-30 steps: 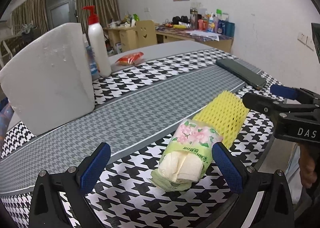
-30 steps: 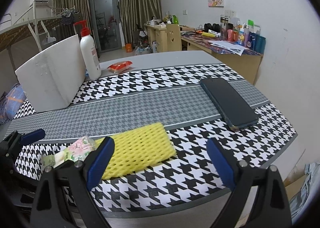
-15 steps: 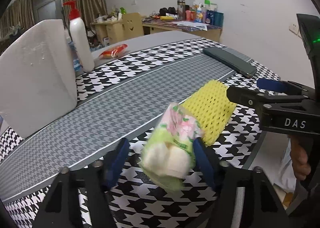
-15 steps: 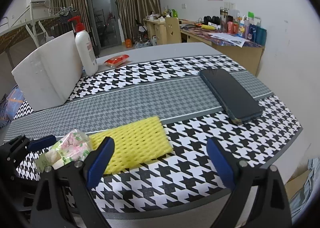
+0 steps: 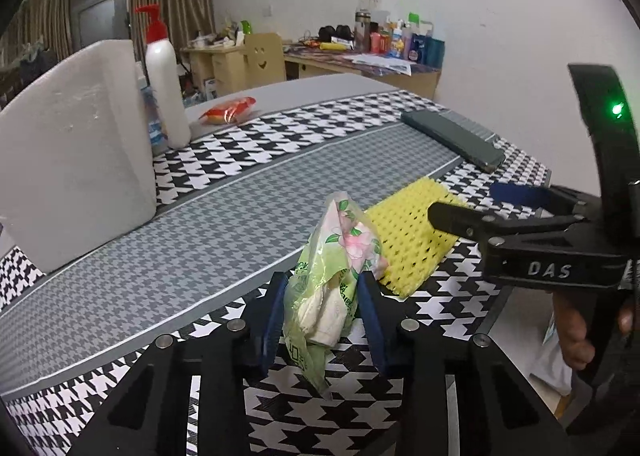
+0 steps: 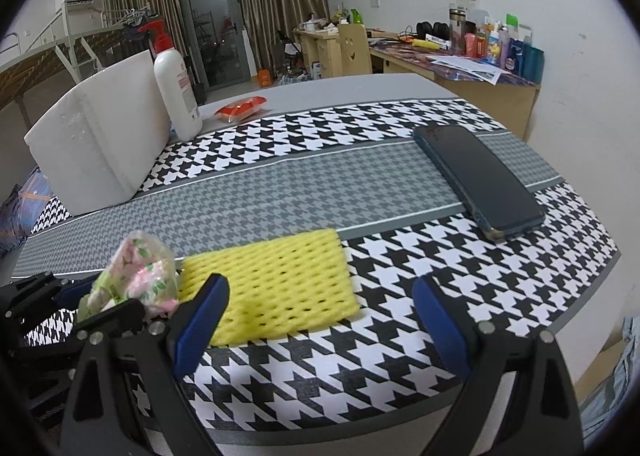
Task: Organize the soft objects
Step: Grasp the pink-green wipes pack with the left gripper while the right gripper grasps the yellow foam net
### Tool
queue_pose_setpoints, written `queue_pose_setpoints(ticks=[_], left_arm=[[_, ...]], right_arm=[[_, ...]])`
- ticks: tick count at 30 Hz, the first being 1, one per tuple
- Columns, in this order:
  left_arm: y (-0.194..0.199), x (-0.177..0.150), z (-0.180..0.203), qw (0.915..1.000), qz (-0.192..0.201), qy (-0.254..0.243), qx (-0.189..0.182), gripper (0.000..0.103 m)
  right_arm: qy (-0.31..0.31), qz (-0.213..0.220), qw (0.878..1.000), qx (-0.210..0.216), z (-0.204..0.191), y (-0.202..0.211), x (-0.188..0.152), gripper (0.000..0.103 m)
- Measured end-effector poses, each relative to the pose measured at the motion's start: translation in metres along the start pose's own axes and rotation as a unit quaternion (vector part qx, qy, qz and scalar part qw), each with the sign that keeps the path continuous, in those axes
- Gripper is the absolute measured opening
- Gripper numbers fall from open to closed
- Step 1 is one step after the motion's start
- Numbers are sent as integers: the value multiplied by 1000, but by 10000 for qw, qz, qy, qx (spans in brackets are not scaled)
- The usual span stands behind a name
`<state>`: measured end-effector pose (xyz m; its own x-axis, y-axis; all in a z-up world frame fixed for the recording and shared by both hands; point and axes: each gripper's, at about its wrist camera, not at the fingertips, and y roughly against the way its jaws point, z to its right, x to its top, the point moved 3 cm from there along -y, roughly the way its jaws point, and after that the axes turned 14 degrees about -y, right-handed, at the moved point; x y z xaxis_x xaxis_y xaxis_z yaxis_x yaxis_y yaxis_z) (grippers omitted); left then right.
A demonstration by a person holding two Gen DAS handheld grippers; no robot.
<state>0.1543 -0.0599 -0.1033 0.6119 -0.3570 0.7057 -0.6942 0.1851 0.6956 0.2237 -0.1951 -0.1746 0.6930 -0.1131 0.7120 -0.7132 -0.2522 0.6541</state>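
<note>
While the left tongs (image 5: 323, 320) pinch the tissue pack (image 5: 336, 264), the right tongs (image 6: 320, 320) gape over the yellow foam net (image 6: 276, 284).

The tissue pack (image 5: 340, 256) is green with pink flowers; the foam net (image 6: 276, 280) is yellow; the desk (image 6: 320, 183) cloth is black-and-white houndstooth with a grey band.

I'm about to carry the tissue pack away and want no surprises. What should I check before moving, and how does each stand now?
1. Left gripper shut on the tissue pack: ok.
2. Pack lifted off the table: cannot tell.
3. Pack apart from the yellow foam net: cannot tell; they are close.
4. Right gripper open and holding nothing: ok.
5. Right gripper out of the left's path: not ok; it hovers close beside.
</note>
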Motion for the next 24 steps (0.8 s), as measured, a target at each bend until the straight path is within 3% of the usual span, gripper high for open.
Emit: queue_pose_setpoints(ticks=[7,12,19,24], left_arm=[[10,1,-11,9997,105,158,155,38],[12,0,-17,9994,133,247,201,38],[13,-3,-24,9992,136,308,228,38],[13,-4,-28,9990,124,368,220,38]], right_arm=[[27,-117,9999,-100,-5,-8,-2,95],[194,-357,9991,-155,-12,-19,-5,82],[122,-455,9987,-171,-12,-23,-4,76],[158,-479,9987,-102,-18,-22,-5,62]])
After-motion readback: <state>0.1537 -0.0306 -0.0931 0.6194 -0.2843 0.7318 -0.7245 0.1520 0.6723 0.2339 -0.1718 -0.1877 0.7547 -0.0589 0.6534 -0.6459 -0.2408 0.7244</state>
